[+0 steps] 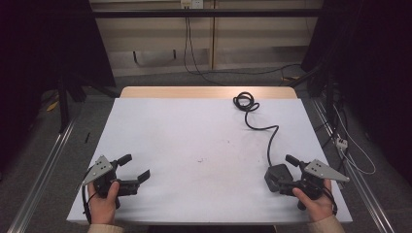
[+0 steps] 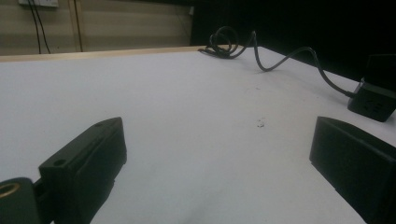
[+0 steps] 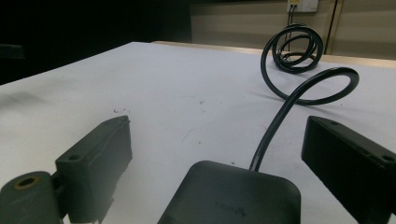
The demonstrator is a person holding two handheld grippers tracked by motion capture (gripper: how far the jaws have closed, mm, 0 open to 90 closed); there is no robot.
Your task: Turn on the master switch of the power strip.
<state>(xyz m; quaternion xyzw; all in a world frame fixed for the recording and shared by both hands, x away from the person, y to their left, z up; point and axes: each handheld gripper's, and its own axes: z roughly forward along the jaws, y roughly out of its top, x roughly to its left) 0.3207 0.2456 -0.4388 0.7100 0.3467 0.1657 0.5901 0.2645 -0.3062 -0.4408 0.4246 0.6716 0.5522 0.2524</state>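
- The right gripper (image 1: 285, 171) sits at the tabletop's (image 1: 194, 141) near right corner, held in a person's hand; its jaws stand spread wide, and in the right gripper view the pads press on nothing.
- A black power adapter (image 3: 233, 196) lies flat between those jaws, near the tabletop's right edge; in the right gripper view a faint embossed mark shows on its top, too dim to read.
- The left gripper (image 1: 137, 168) rests at the near left corner, its jaws spread apart with bare white surface between them.
- In the left gripper view the adapter's end face carries small raised markings, also unreadable.
- A black cable (image 1: 268, 138) leaves the adapter's far end and snakes across the tabletop toward the far edge.
- It ends in a small coil (image 1: 245, 102) near the far edge, right of the middle.
- A few dark specks (image 1: 200, 159) mark the tabletop's centre.
- Beyond the far edge a wooden strip (image 1: 209, 92) shows, then loose cables on the grey floor and a wall socket (image 1: 191, 4).
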